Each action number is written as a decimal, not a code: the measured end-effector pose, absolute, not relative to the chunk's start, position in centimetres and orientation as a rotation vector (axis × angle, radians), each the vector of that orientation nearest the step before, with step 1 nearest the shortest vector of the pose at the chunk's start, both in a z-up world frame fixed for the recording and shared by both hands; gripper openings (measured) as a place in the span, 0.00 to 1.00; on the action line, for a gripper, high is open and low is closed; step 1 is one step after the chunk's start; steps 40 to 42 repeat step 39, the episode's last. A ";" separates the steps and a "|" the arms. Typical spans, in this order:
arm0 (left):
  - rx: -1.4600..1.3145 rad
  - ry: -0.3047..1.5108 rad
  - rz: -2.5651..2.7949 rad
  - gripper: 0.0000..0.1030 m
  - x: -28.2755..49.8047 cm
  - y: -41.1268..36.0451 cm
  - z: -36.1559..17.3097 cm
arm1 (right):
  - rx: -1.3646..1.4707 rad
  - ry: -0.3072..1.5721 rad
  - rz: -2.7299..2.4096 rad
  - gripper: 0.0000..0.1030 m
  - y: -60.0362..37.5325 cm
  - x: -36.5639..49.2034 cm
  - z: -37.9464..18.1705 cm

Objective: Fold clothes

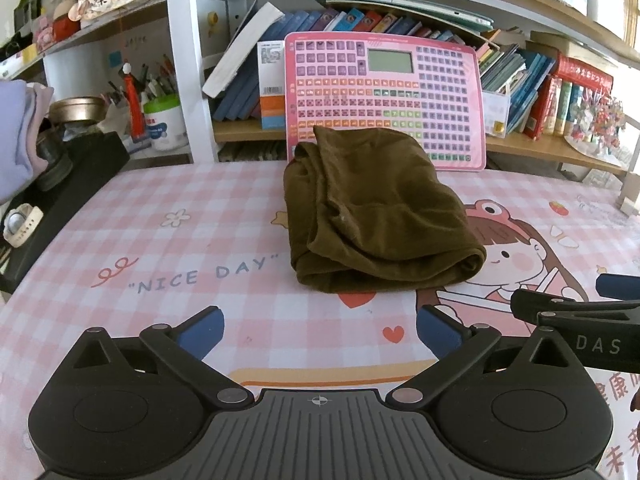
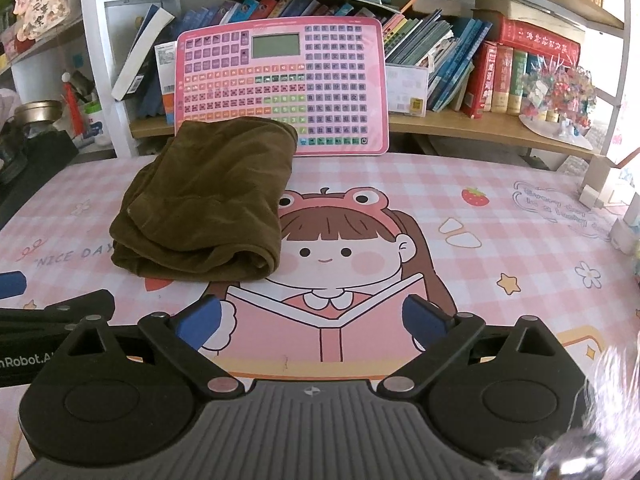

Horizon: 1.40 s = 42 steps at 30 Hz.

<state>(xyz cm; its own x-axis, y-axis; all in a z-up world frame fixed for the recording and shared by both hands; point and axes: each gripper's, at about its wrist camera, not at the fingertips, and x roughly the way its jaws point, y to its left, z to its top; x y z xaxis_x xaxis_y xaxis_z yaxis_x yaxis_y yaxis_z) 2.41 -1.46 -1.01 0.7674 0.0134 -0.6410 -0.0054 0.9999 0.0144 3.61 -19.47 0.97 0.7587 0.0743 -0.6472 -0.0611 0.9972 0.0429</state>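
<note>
Right now your left gripper [image 1: 320,330] has its jaws spread wide w/ nothing between them, blue pads [image 1: 202,332] hovering over the desk mat [image 1: 224,208] just short of the garment. Your right gripper [image 2: 312,320] is likewise released, jaws apart and empty, above the printed girl-with-book picture [image 2: 332,264] on the mat.

Straight ahead of the left gripper lies the olive-brown garment [image 1: 372,216], folded into a compact bundle, rolled edge facing you, flat on the mat approx. mid-desk. From the right wrist view it sits ahead and to the left, its right edge touching the printed girl's frog hat. Neither gripper touches it.

Behind the garment, a pink keyboard-style learning board [image 1: 400,92] leans upright against the bookshelf [image 2: 460,68]; the garment's far end reaches its bottom edge. "NICE DAY" lettering [image 1: 204,274] is just left of the bundle. At the far left in the left wrist view: a pen cup [image 1: 164,120] and a lilac cloth [image 1: 16,136].
</note>
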 end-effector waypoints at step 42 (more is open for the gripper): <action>-0.009 0.716 0.001 1.00 2.2 -1.6 -0.9 | 0.026 0.734 0.068 0.95 -19.5 3.4 0.5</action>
